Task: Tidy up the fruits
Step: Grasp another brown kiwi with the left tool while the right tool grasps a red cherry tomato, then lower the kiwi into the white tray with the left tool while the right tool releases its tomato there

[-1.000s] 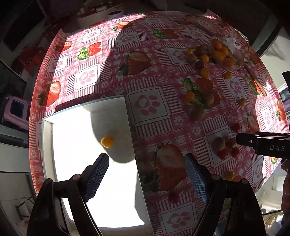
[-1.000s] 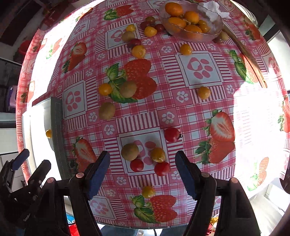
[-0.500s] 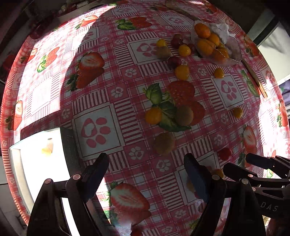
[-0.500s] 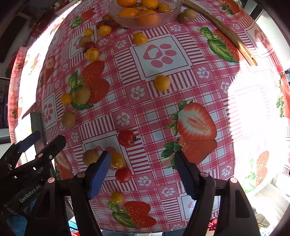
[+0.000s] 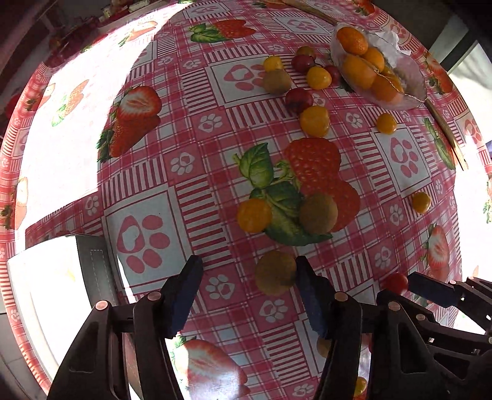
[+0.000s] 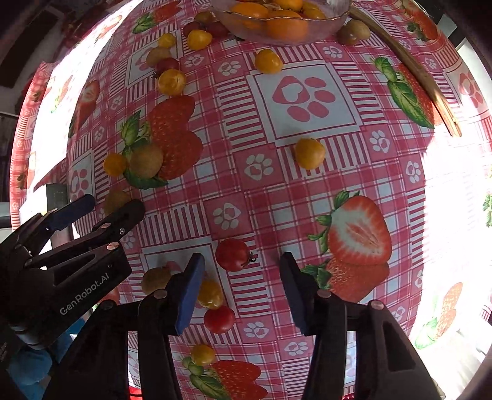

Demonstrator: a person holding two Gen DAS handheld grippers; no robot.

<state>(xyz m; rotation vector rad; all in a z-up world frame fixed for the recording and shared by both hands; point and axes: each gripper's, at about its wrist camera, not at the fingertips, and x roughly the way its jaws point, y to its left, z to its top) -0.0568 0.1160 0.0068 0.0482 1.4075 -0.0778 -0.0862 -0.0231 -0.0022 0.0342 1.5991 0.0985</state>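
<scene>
We count three kiwis in the left wrist view: nearest kiwi [image 5: 274, 272] brown, fuzzy, on the bench [image 5: 196, 172] between the left gripper [image 5: 249, 294] jaws (spread wide, touching the right pad). Right gripper [image 6: 243, 290] jaws also released, red cherry tomato [image 6: 232, 254] lying just ahead between them. Glass bowl [image 6: 326, 23] of oranges sits at the far edge; white tray [image 5: 46, 295] lies left.

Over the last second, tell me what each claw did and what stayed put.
The left claw swung away from the white tray toward the scattered fruit, and now frames a kiwi. The right claw advanced over the table, bringing a red tomato between its open fingers. Neither took hold of anything. The loose fruit, the glass bowl and the small yellow fruit in the tray did not shift.
</scene>
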